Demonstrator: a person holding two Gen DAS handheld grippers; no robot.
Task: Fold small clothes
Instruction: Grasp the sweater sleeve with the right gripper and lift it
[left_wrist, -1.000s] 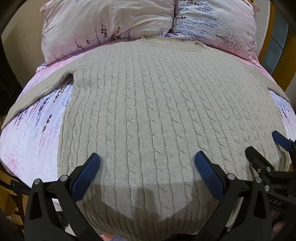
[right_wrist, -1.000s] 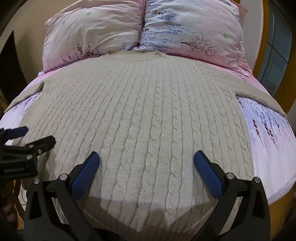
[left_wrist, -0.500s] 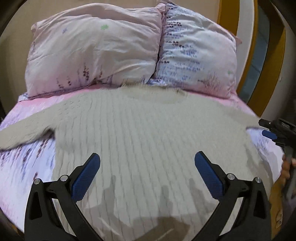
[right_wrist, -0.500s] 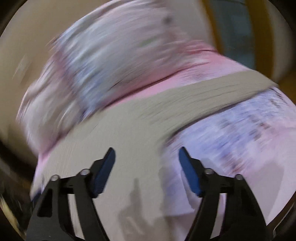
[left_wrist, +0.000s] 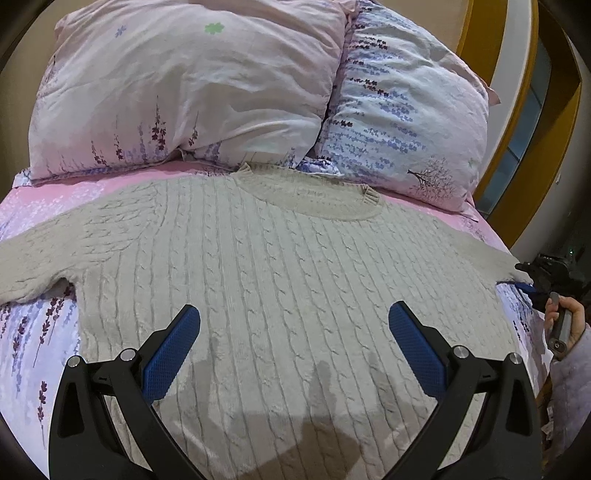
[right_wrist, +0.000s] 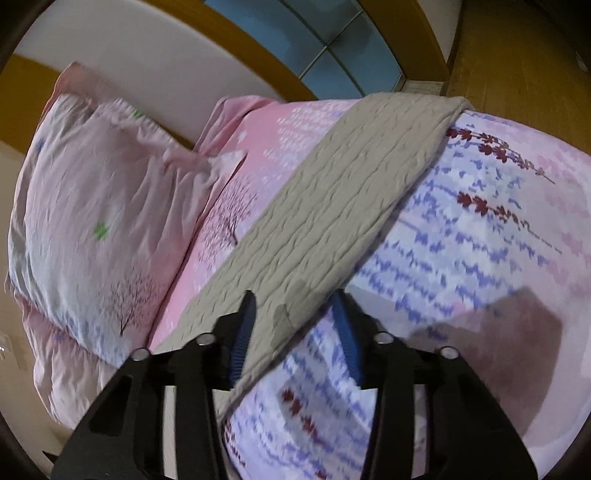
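Note:
A beige cable-knit sweater lies flat, front up, on the bed, with its collar toward the pillows and both sleeves spread out. My left gripper hovers open over the lower chest, nothing between its blue pads. My right gripper is rolled on its side at the right sleeve. Its jaws are closing, and the sleeve's lower edge lies between them without being visibly pinched. In the left wrist view the right gripper and the hand holding it show at the far right, at the sleeve.
Two floral pillows stand against the headboard behind the collar. A pink and lilac sheet covers the bed. The sleeve end reaches the bed's right edge, with wooden floor and a wood-framed window beyond.
The right gripper swung from the sweater's hem to the right sleeve, rolled sideways, and its jaws narrowed around the sleeve edge. The left gripper rose and tipped up, bringing the pillows into view.

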